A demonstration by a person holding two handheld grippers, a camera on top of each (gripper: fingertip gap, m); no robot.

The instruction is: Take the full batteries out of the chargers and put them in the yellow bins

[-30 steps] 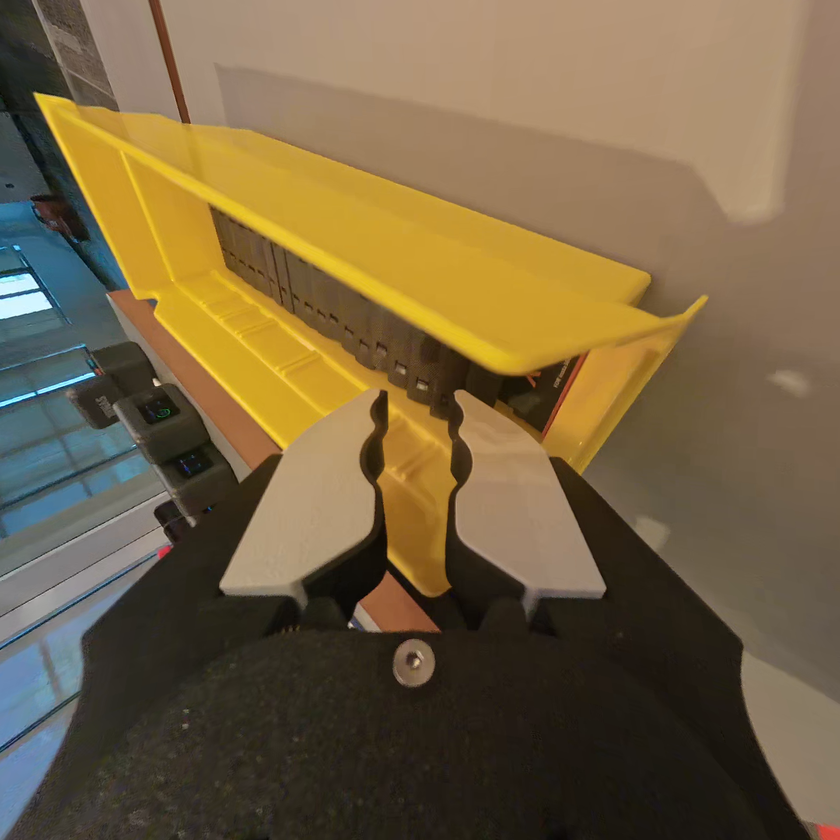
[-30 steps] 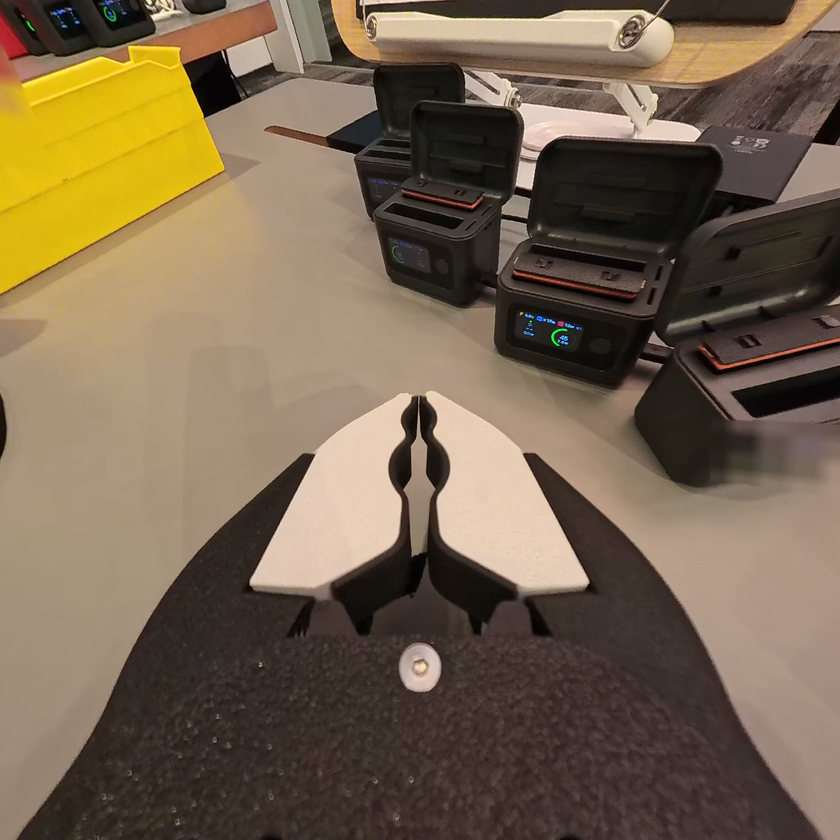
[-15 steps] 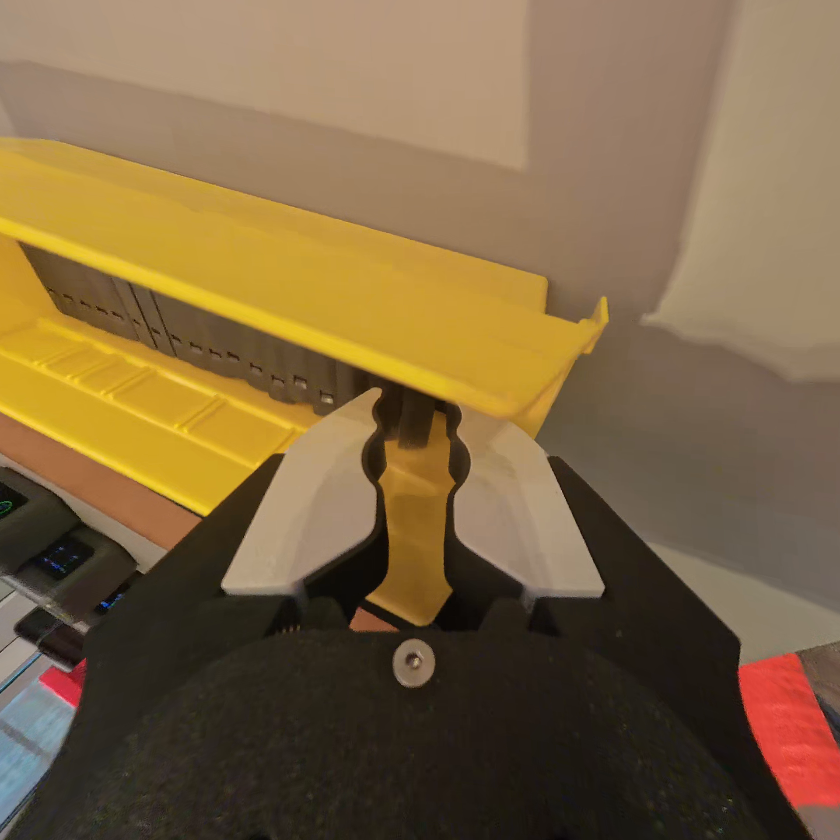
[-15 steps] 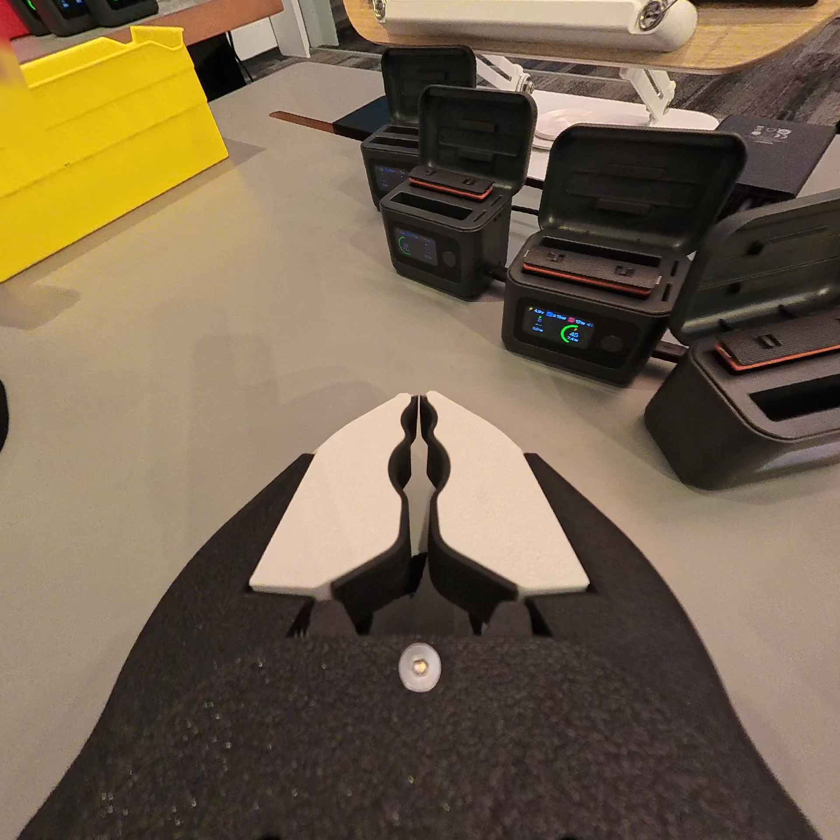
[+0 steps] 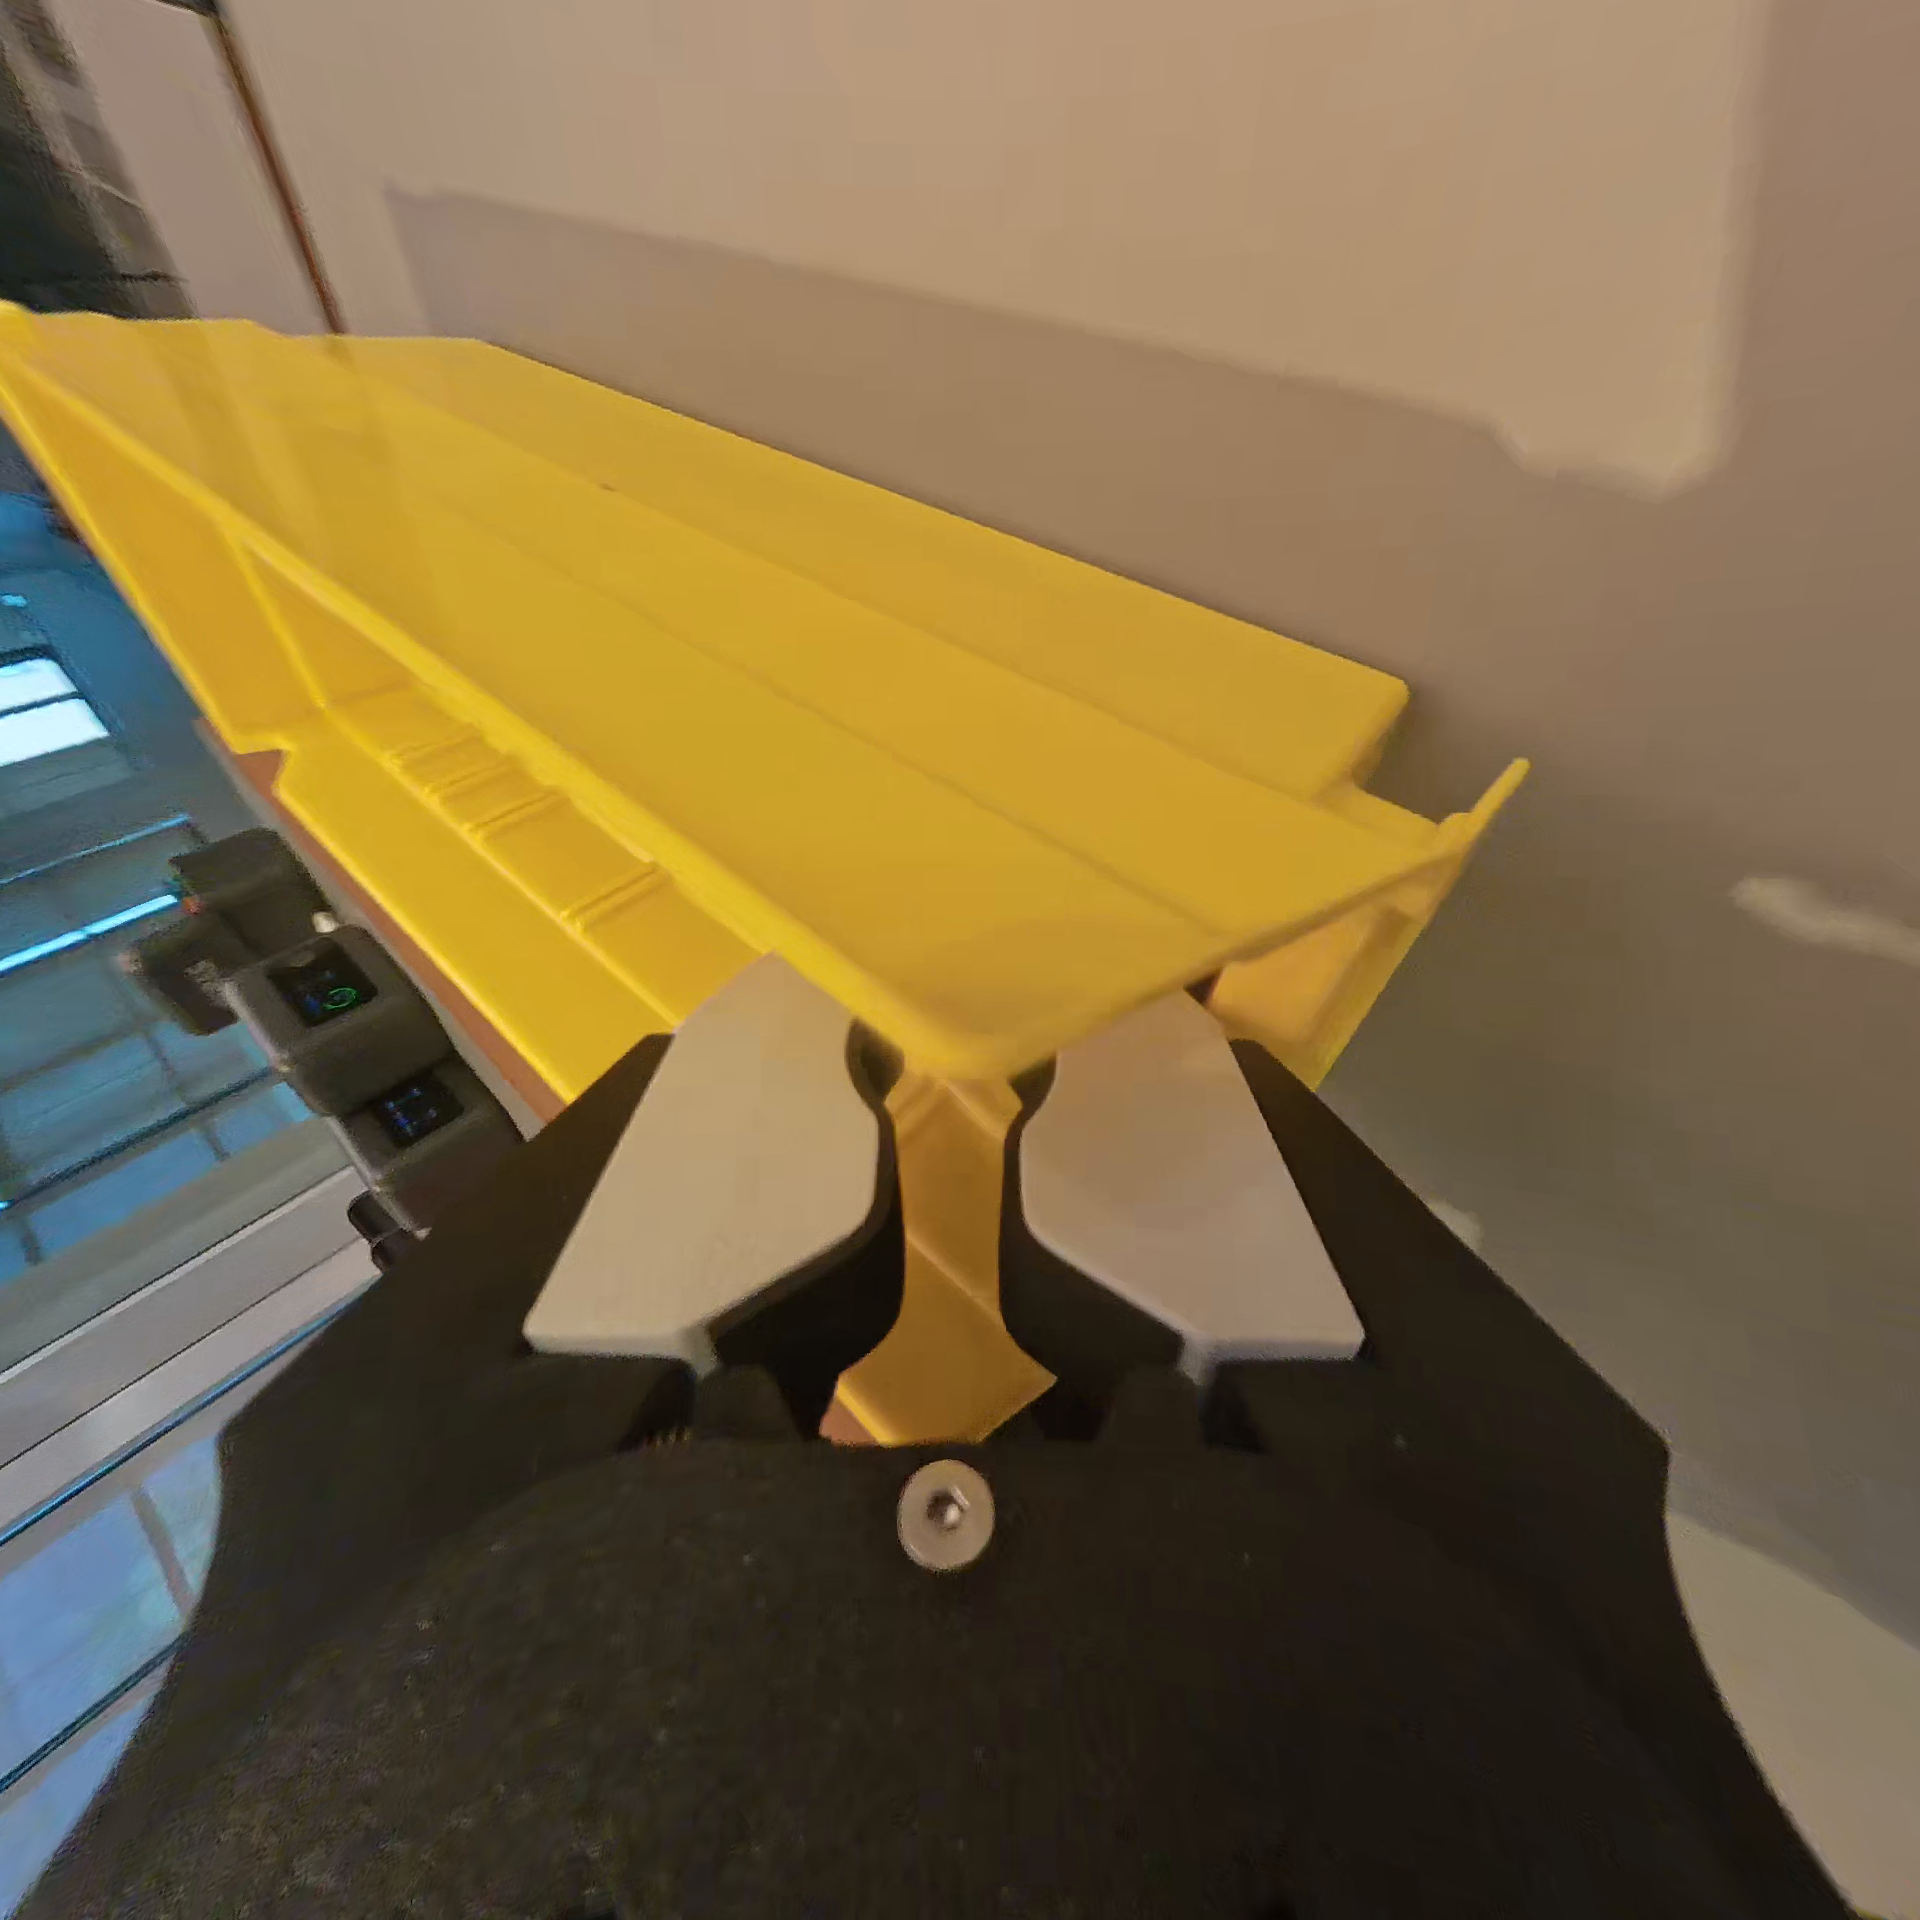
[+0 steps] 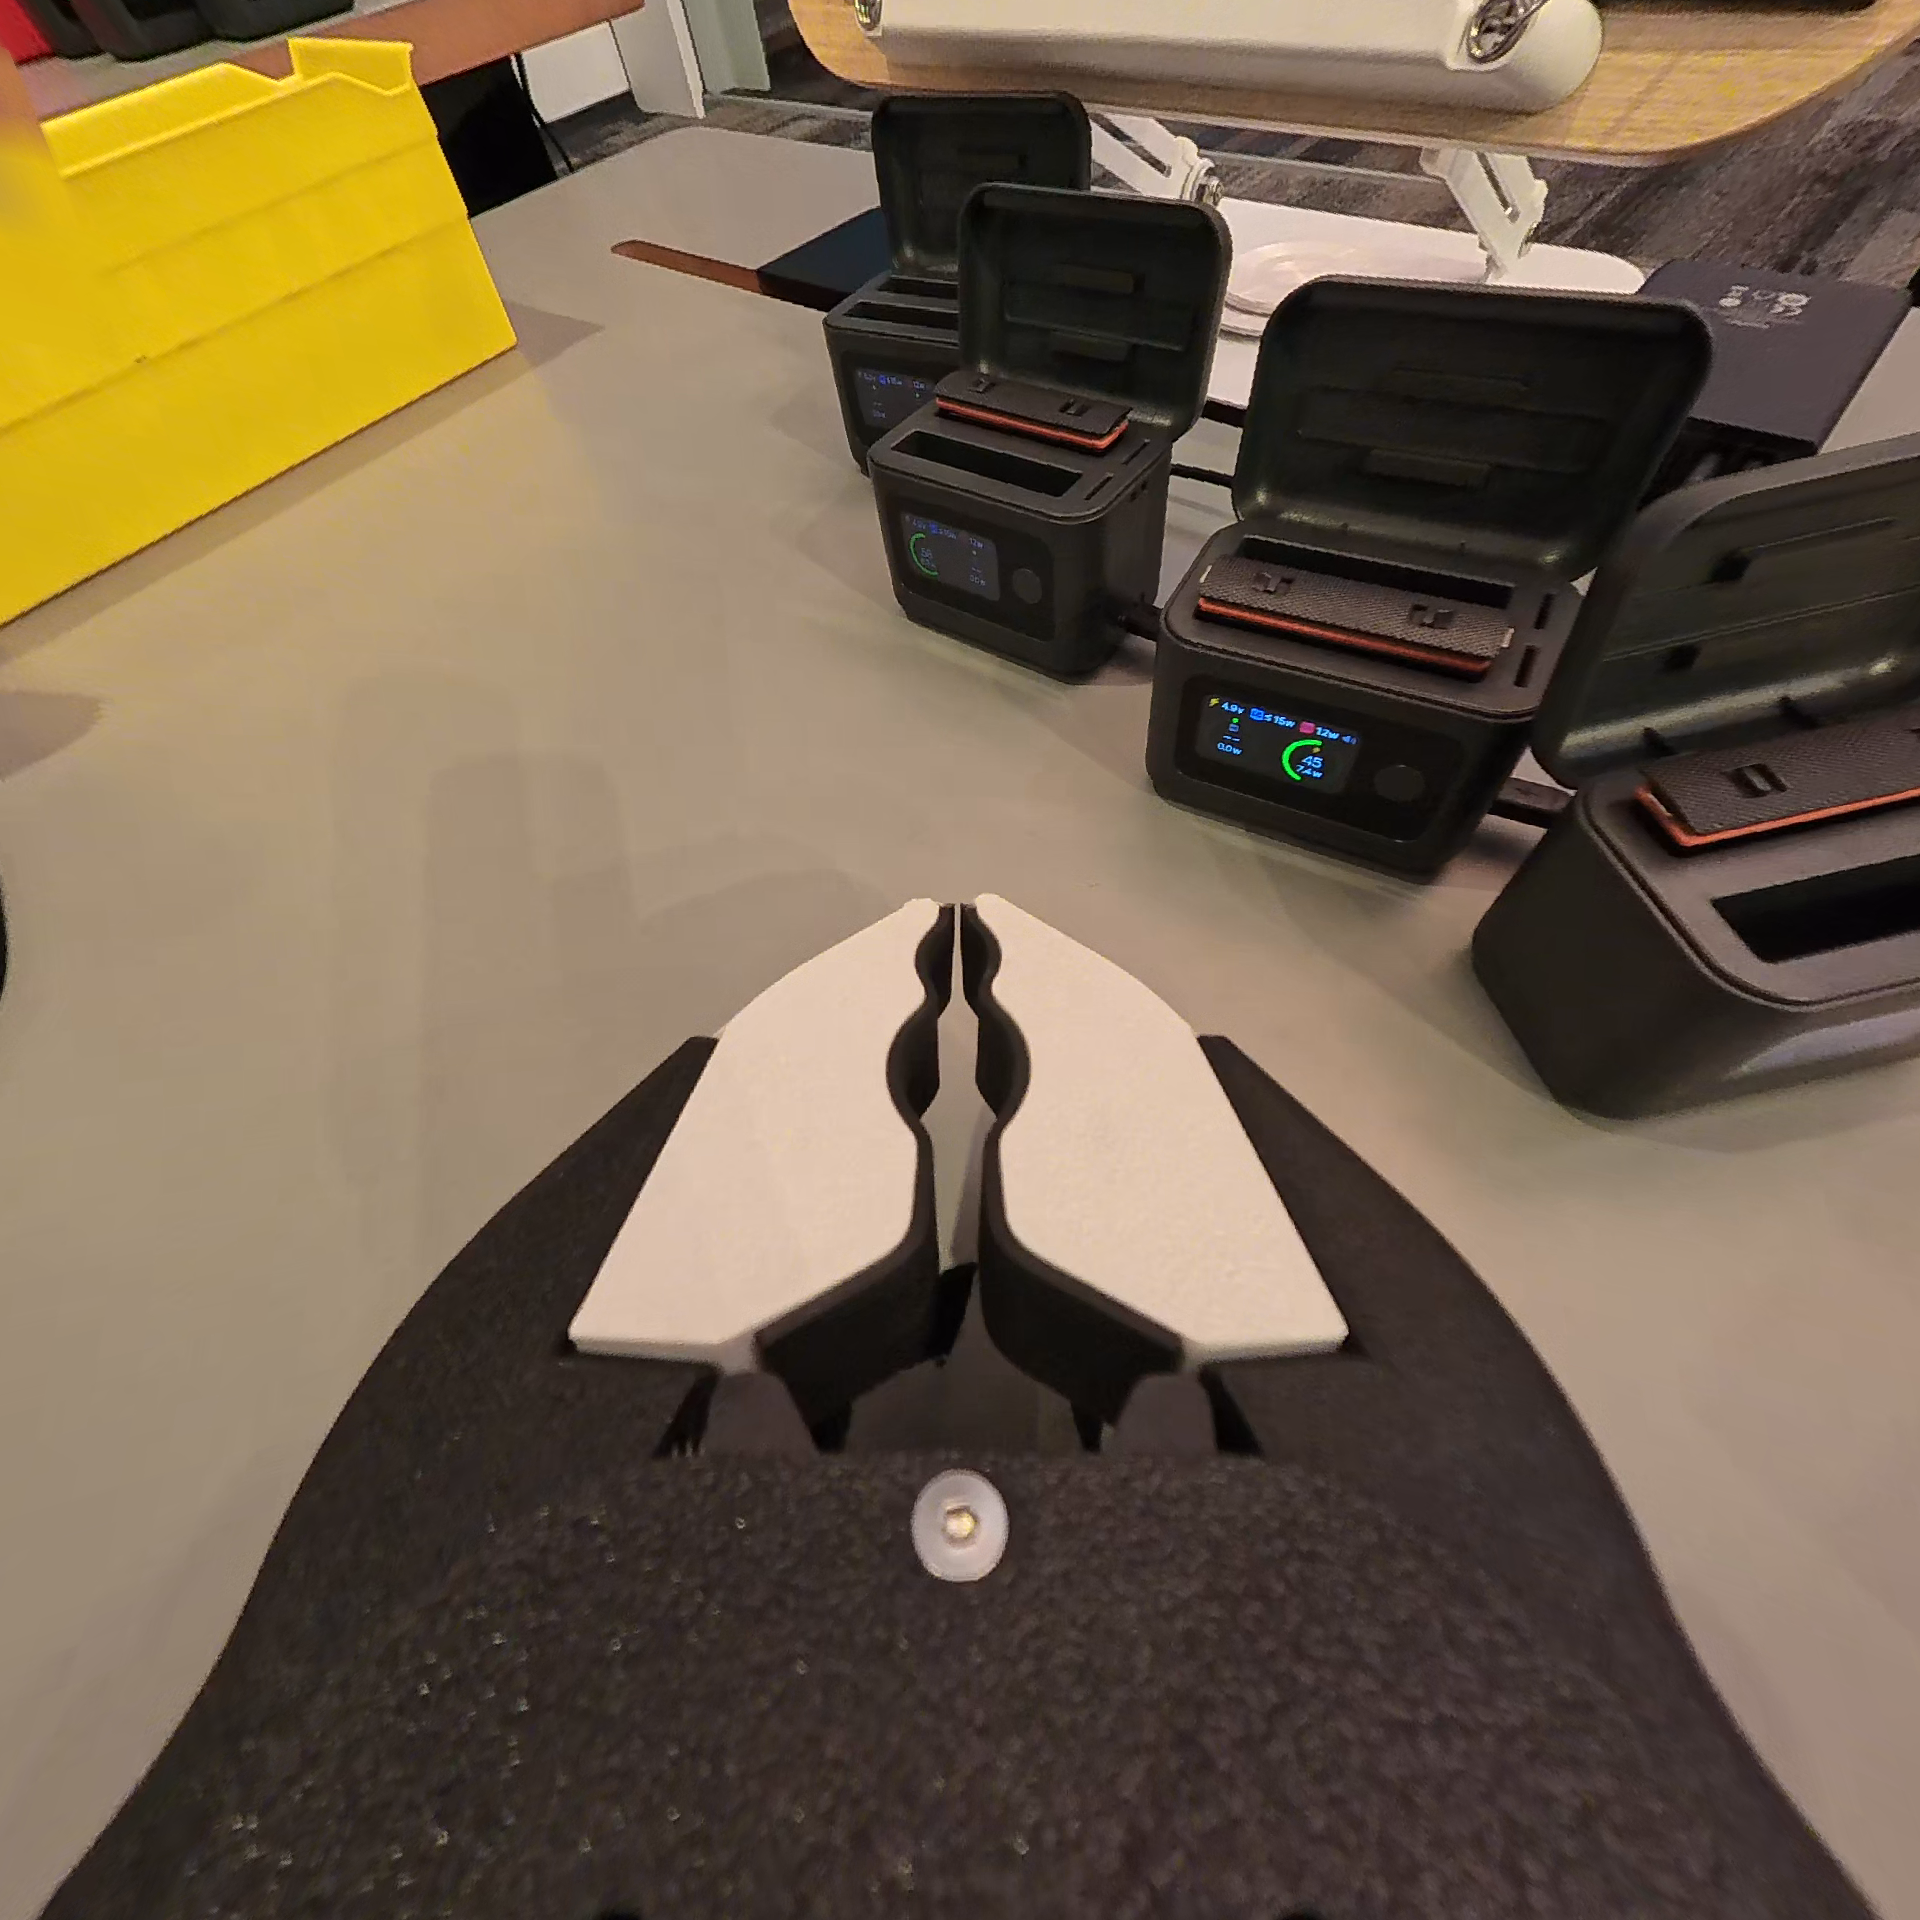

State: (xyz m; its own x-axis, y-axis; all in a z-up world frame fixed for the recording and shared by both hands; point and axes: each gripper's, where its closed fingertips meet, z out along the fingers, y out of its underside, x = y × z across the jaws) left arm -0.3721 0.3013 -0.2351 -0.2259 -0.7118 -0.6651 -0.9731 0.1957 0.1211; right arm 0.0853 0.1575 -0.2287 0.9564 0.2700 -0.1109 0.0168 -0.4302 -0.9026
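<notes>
I had the left tool [image 5: 951,1023] apart at the yellow bin [image 5: 727,748], right tool [image 6: 957,914] together, chargers [image 6: 1340,717] likely next.

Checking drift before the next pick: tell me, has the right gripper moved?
Yes. The right gripper has crept forward toward the chargers, which loom larger against the grey table; jaws shut.

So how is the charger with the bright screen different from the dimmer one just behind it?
The bright-screen charger holds its battery toward the front, with an empty slot behind it. The dimmer charger holds its battery at the back, with an empty slot in front. The bright-screen charger also sits closer to the right tool. Both are black, lids up, with one orange-edged battery each.
</notes>
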